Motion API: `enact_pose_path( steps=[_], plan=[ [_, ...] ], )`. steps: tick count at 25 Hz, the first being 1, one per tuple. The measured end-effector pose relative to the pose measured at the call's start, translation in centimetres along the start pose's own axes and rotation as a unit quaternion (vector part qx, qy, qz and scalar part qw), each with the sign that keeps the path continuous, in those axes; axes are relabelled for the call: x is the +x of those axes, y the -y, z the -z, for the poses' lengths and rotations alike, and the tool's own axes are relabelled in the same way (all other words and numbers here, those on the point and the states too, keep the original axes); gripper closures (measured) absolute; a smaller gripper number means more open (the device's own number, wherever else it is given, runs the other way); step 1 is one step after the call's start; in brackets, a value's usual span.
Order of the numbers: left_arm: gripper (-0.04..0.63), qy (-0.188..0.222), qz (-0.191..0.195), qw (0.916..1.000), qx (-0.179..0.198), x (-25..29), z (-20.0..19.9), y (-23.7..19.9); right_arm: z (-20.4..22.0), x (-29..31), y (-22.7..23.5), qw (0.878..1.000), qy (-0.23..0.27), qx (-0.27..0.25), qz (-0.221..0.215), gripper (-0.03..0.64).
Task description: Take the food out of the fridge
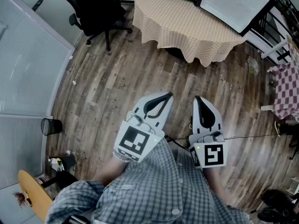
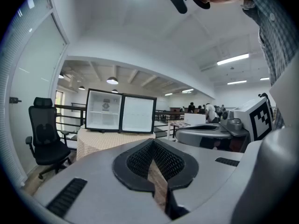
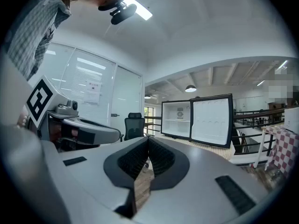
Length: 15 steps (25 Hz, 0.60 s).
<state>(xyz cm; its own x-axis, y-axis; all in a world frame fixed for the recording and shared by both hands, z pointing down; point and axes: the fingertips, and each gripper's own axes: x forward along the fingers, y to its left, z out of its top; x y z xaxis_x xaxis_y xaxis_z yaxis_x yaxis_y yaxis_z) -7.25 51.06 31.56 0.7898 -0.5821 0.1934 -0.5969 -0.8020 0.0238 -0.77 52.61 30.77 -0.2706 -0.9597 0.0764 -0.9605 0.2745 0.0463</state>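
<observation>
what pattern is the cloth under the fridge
Small beige checks; the tablecloth shows best in the head view.

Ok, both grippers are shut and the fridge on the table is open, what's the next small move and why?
Probably step toward the table: the fridge on it has its door open but stands well beyond the left gripper and right gripper, both shut and empty.

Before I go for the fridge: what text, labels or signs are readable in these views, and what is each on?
No text is readable in any view.
Small label inside the open fridge: too small to read.
Paper notice on the glass wall: blurred, unreadable.
Cubes on the left gripper and right gripper: black-and-white square markers only, no words.
</observation>
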Motion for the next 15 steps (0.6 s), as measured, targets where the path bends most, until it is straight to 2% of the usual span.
enact_pose_path(
  steps=[10, 15],
  plan=[
    [0.589, 0.001, 0.01, 1.0, 0.0, 0.0, 0.3, -0.8, 0.2, 0.8, -0.6, 1.0, -0.002, -0.007, 0.007, 0.607],
    [0.589, 0.002, 0.014, 0.9999, -0.002, -0.8, 0.6, -1.9, 0.3, 1.3, -1.3, 1.0, -0.003, 0.006, 0.021, 0.607]
  ],
)
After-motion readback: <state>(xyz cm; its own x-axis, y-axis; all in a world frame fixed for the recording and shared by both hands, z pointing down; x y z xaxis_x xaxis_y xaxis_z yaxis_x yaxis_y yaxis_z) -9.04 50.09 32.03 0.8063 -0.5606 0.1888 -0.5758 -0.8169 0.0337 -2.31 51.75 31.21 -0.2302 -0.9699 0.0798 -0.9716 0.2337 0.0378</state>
